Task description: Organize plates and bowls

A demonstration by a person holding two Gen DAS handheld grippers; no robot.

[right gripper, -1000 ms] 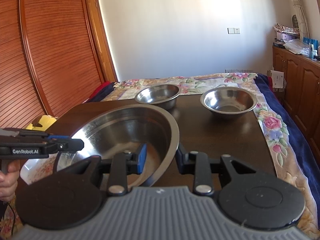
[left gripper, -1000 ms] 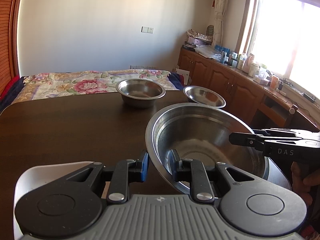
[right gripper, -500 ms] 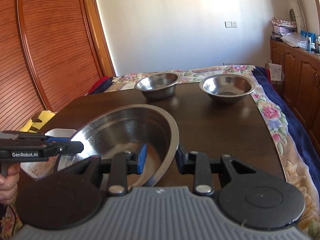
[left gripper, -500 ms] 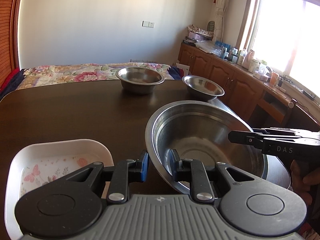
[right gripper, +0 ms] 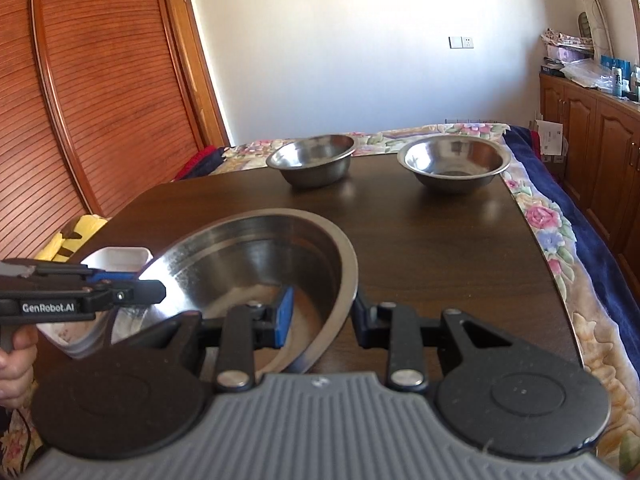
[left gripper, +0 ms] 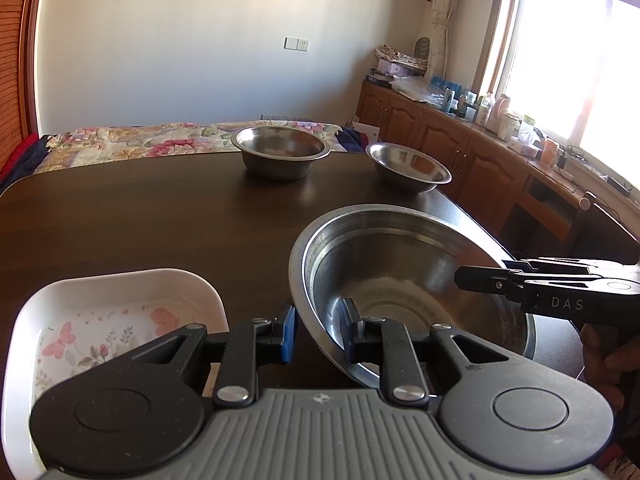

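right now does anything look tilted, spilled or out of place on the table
Only the large steel basin stands out: both grippers clamp its rim on opposite sides, left gripper and right gripper, so it sits tilted. The white dish looks undisturbed.

A silver-grey steel finish is shown by the large bowl (left gripper: 400, 272) and by two smaller bowls (left gripper: 280, 152) (left gripper: 408, 166) at twelve and one o'clock. A dark brown wood grain is borne by the table (left gripper: 140, 220). Pink butterflies and flowers are printed on the white dish (left gripper: 100, 320) at nine o'clock. Blue pads are carried on black fingers (right gripper: 284, 316).
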